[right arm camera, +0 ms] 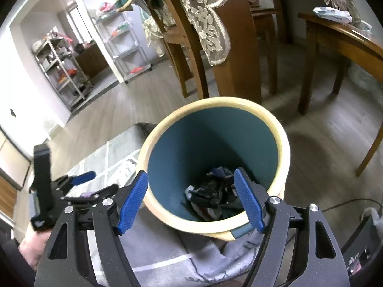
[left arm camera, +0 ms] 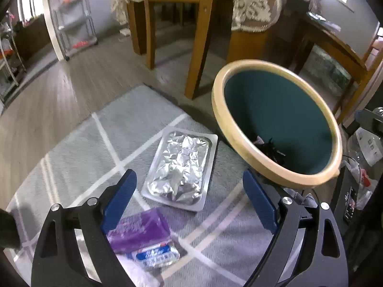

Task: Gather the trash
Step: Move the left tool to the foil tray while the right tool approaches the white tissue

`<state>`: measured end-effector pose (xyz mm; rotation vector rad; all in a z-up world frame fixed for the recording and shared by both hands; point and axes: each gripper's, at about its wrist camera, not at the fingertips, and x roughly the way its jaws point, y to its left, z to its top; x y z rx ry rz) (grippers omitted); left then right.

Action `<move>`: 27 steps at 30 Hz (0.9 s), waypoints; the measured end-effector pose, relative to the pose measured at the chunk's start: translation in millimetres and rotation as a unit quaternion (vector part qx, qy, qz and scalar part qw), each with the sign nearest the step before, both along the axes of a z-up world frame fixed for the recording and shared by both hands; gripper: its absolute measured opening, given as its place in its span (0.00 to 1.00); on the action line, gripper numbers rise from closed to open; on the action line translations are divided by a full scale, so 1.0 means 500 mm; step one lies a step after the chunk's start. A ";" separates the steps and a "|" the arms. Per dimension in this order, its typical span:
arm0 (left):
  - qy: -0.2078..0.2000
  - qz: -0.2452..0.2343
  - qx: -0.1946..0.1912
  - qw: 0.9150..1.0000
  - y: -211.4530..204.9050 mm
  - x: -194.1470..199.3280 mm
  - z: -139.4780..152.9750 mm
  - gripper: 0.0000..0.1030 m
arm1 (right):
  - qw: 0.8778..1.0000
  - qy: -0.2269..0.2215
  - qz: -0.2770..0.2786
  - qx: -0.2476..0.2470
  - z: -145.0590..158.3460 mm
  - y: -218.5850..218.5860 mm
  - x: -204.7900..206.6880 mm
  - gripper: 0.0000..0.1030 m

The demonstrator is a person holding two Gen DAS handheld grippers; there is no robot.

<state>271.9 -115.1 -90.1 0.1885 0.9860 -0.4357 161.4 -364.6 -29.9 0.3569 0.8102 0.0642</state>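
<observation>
A round bin (left arm camera: 239,141) with a pale wooden rim and teal inside stands on a grey rug; it also shows in the right wrist view (right arm camera: 167,124), with dark crumpled trash (right arm camera: 210,193) at its bottom. A foil tray (left arm camera: 182,167) lies flat on the rug left of the bin. A purple wrapper (left arm camera: 141,232) and a blue-white wrapper (left arm camera: 155,256) lie nearer me. My left gripper (left arm camera: 189,179) is open and empty above the foil tray. My right gripper (right arm camera: 191,177) is open and empty over the bin's near rim. The left gripper's body (right arm camera: 47,186) shows at the left.
The grey rug (left arm camera: 79,157) has white lines and lies on wooden floor. Wooden chair and table legs (left arm camera: 198,47) stand behind the bin. A dark device and plastic bags (left arm camera: 359,179) sit at the right. Metal shelves (right arm camera: 62,71) stand far left.
</observation>
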 end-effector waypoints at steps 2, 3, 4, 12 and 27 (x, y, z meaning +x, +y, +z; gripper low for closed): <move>0.011 -0.009 0.010 1.000 -0.008 0.015 -0.013 0.86 | 1.000 0.001 0.000 -0.001 0.000 -0.001 0.003 0.73; 0.015 -0.014 0.019 1.000 -0.012 0.021 -0.020 0.86 | 1.000 0.002 0.000 -0.001 0.000 -0.001 0.004 0.73; 0.019 -0.020 0.032 0.999 -0.017 0.029 -0.030 0.86 | 1.000 0.002 0.000 0.000 -0.001 0.000 0.005 0.73; 0.054 -0.018 0.048 0.997 -0.022 0.072 -0.068 0.86 | 1.000 0.002 0.006 0.000 -0.001 0.012 0.009 0.73; 0.034 -0.030 0.041 0.998 -0.033 0.055 -0.062 0.67 | 1.000 0.002 0.013 0.000 -0.003 0.029 0.015 0.73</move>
